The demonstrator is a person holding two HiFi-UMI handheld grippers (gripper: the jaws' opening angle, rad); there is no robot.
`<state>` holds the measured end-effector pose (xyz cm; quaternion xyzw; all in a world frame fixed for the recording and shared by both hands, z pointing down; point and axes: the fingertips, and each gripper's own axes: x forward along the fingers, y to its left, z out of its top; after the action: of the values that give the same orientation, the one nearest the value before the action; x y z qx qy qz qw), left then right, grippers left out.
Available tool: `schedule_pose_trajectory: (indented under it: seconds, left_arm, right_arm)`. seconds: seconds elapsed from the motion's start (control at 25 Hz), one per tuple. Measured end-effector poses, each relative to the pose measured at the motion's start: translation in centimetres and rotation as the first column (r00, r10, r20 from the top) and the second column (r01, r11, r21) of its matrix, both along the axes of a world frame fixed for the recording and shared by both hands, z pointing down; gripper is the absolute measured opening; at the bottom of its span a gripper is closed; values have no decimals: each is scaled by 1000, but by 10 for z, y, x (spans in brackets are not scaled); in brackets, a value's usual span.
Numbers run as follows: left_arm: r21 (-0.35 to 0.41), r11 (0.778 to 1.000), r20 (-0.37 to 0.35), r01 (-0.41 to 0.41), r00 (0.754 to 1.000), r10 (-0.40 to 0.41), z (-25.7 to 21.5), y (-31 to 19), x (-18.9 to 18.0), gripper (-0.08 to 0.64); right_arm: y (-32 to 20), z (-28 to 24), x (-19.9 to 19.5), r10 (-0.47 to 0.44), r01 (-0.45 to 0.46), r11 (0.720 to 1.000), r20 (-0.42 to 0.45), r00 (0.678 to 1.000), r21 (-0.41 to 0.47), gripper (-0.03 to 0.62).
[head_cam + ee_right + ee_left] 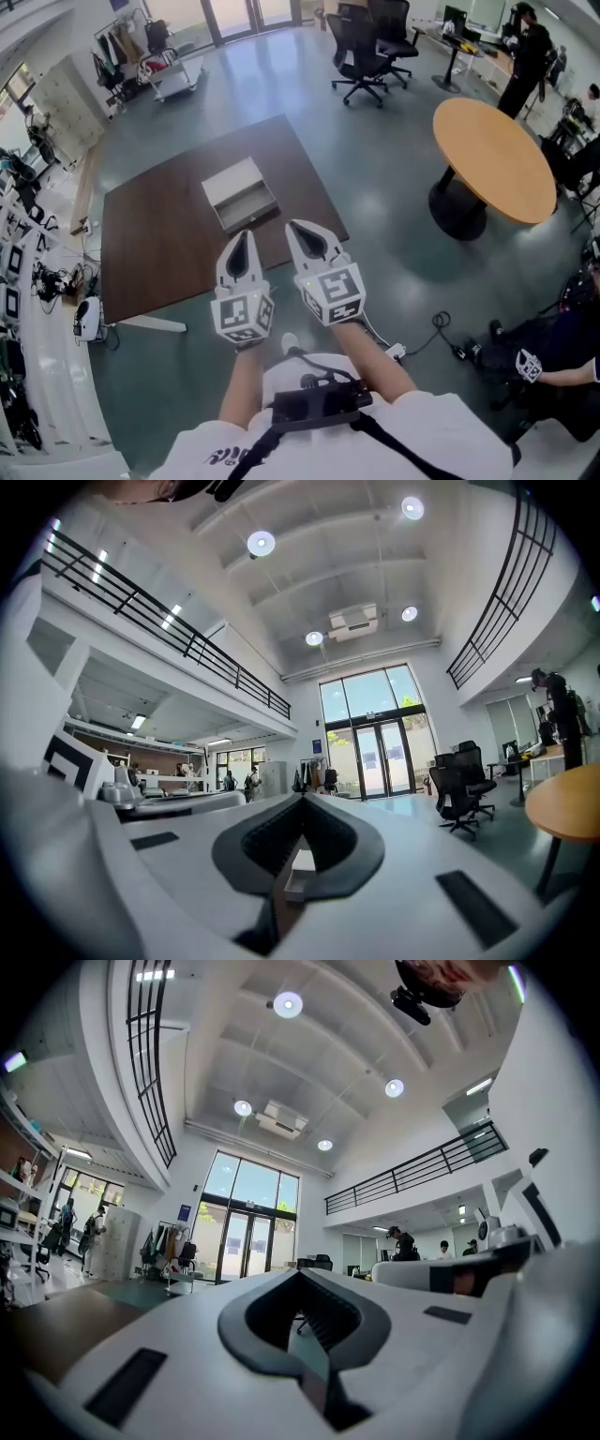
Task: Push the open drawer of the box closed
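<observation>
Closest to the camera, a black chest rig (319, 405) sits on the person's white shirt, and both arms reach forward from it.

At the left lies a dark brown table (159, 253). A pale box (232, 178) stands near its middle, somewhat nearer the right edge. Its drawer (249, 212) is pulled out towards the near edge and faces the person.

Next comes the left gripper (242, 238), held over the near edge with its tip towards the drawer front. Its fingers (244, 1330) meet at the tips and hold nothing.

Just beside it, the right gripper (294, 228) points the same way, at about the same reach. Its fingers (234, 855) are likewise pressed together and empty. Its own view shows the box small, beyond the tips and apart from them. Neither gripper touches the drawer.

Further right, on the grey floor, stands a round table (497, 164) with a wooden top, well apart from the dark one. Black chairs (367, 52) stand beyond it. A person (525, 61) in dark clothes stands at the far right.
</observation>
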<state>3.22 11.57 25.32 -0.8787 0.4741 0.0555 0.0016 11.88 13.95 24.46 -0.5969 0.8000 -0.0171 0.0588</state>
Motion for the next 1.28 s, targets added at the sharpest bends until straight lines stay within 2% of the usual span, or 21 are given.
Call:
schedule_pose_trajectory:
  seconds: [0.32, 0.84, 1.0, 1.12, 1.28]
  left_arm:
    - [21, 997, 11, -73, 997, 72, 2, -55, -2, 9]
    - [42, 994, 13, -99, 995, 99, 2, -142, -60, 9]
    - [1, 993, -14, -119, 993, 119, 19, -160, -74, 9]
    - [-5, 992, -18, -130, 991, 130, 24, -162, -73, 9]
    - [-14, 983, -11, -181, 983, 181, 27, -147, -49, 8]
  right_arm:
    - [-58, 1, -10, 42, -42, 999, -5, 999, 13, 3]
    - [-147, 4, -81, 26, -25, 999, -26, 999, 32, 3]
    - [-154, 10, -98, 26, -25, 999, -49, 998, 29, 3]
    - [-151, 22, -91, 51, -52, 999, -46, 998, -3, 3]
    - [-143, 32, -63, 77, -78, 996, -24, 997, -43, 3]
